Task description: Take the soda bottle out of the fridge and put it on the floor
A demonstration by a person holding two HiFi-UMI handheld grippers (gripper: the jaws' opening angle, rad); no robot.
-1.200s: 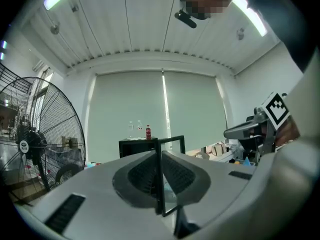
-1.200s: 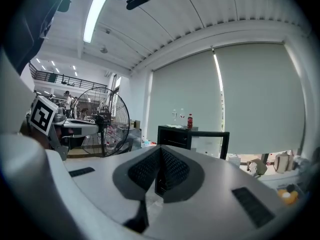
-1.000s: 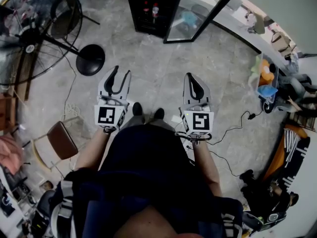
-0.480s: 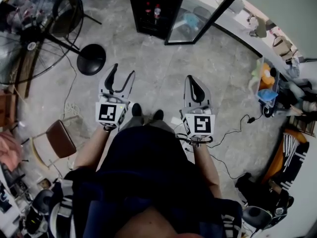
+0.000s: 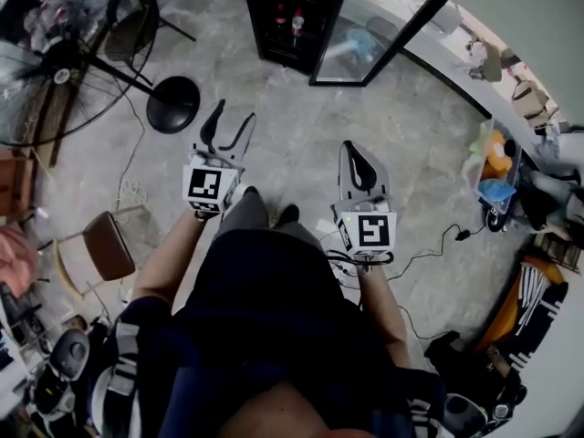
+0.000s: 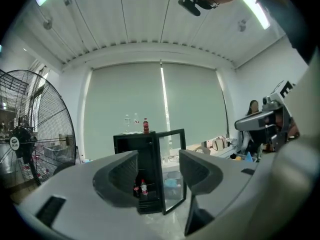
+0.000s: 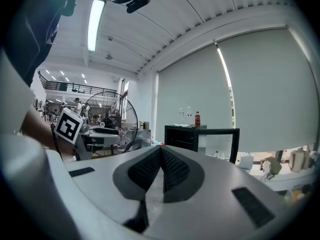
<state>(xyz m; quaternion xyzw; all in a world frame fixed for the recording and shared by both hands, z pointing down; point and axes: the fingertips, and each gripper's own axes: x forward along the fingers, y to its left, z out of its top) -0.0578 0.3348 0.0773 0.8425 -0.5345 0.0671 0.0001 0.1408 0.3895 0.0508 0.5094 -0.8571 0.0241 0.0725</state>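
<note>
The black mini fridge point(image 5: 290, 21) stands at the far end of the floor with its glass door point(image 5: 365, 26) swung open. Two soda bottles point(image 5: 297, 21) stand inside on a shelf; the left gripper view shows them point(image 6: 143, 188) between my jaws but far off. A third bottle point(image 6: 146, 126) stands on top of the fridge. My left gripper point(image 5: 233, 115) is open; its jaws have just been opening, with nothing between them. My right gripper point(image 5: 354, 149) is shut and empty, its pads point(image 7: 167, 166) pressed together.
A big standing fan point(image 5: 64, 53) with a round base point(image 5: 173, 103) is at the left. A brown chair point(image 5: 105, 249) stands at the near left. Cables point(image 5: 438, 231) cross the floor at the right, beside bags and clutter point(image 5: 497, 167). The person's feet point(image 5: 265, 210) show below the grippers.
The left gripper has moved forward toward the fridge and its jaws have spread wider. The whole view has shifted a little closer to the fridge. The right gripper stays shut.
</note>
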